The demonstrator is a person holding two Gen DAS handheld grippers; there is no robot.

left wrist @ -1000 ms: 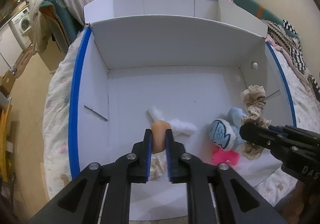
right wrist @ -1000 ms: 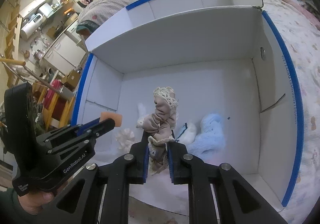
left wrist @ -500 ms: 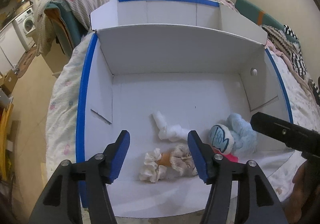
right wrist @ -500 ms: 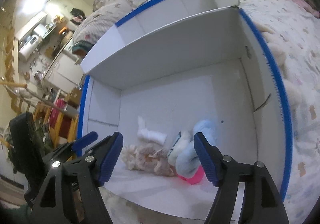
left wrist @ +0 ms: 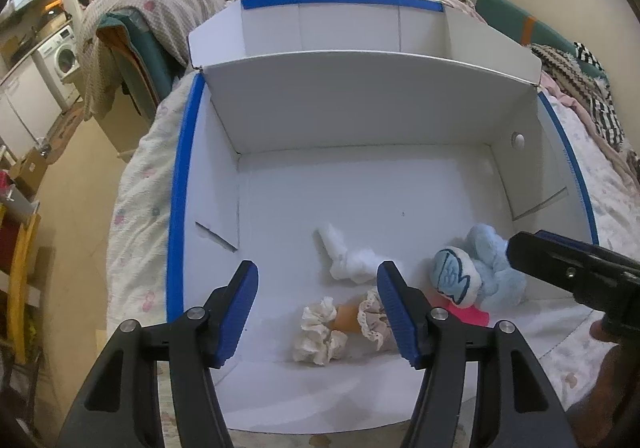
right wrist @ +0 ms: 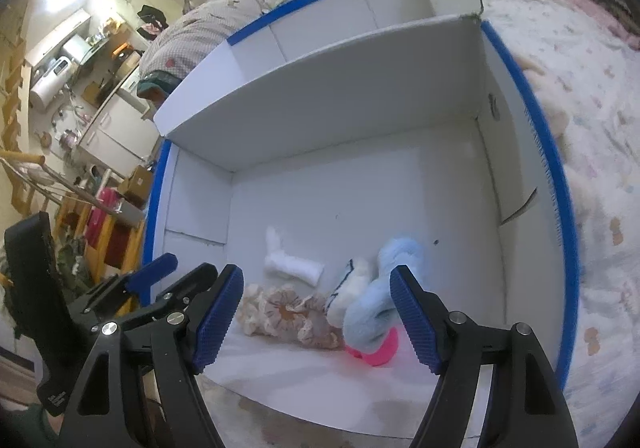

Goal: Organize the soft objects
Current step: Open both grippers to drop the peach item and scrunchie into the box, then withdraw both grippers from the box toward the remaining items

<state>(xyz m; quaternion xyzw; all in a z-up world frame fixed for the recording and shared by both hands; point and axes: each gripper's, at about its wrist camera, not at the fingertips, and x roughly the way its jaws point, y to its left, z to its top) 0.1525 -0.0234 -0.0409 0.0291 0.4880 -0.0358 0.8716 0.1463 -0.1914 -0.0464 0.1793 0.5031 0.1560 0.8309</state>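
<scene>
Status: four soft items lie in white box (left wrist: 360, 119), near front wall | frilly doll (left wrist: 348, 322), white sock (left wrist: 348, 260), blue plush (left wrist: 480, 272), pink item (left wrist: 472, 315) | left gripper (left wrist: 318, 312), right gripper (right wrist: 316, 318) jaws just opened, nothing held | remaining: none seen outside box.

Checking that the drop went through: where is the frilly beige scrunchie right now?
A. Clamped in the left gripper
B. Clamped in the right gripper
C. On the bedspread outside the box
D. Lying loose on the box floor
D: the frilly beige scrunchie lies on the floor of the white box, below both open grippers.
</scene>
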